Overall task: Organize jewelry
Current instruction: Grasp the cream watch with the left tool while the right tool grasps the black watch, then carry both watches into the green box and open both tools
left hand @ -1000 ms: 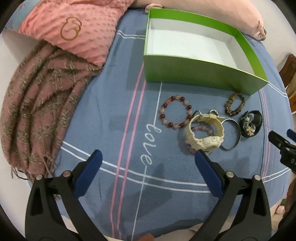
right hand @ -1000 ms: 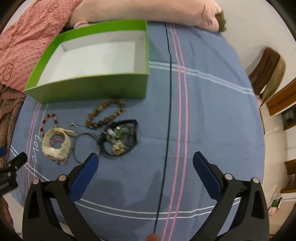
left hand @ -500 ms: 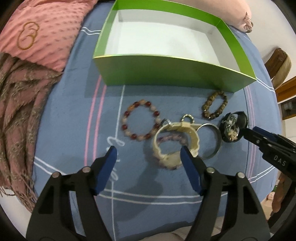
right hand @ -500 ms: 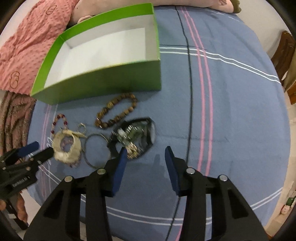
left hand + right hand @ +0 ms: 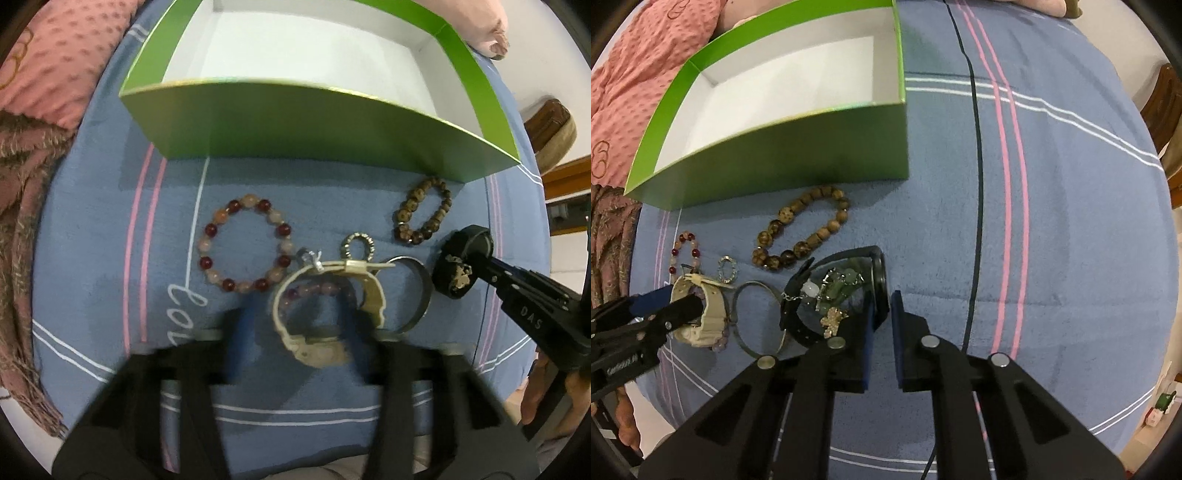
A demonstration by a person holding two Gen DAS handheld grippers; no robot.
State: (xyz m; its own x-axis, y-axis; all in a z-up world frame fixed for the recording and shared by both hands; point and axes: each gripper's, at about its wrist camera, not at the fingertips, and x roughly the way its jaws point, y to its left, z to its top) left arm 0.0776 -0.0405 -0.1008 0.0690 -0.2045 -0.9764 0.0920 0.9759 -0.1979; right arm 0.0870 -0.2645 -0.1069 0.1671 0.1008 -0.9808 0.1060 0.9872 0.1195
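A: Left wrist view, status?
B: The left gripper [image 5: 295, 325] straddles the cream watch [image 5: 325, 314], jaws closing around it; blur prevents confirming contact. The red bead bracelet [image 5: 245, 245] lies just beside it on the blue bedspread [image 5: 92, 240], before the green box's [image 5: 314, 122] front wall. The silver bangle [image 5: 417, 291] touches the watch.

A: Right wrist view?
B: The right gripper [image 5: 882, 332] has jaws narrowly parted, the black watch's [image 5: 879, 280] band between them; grip cannot be confirmed. The brown bead bracelet [image 5: 801, 230] lies between watch and box.
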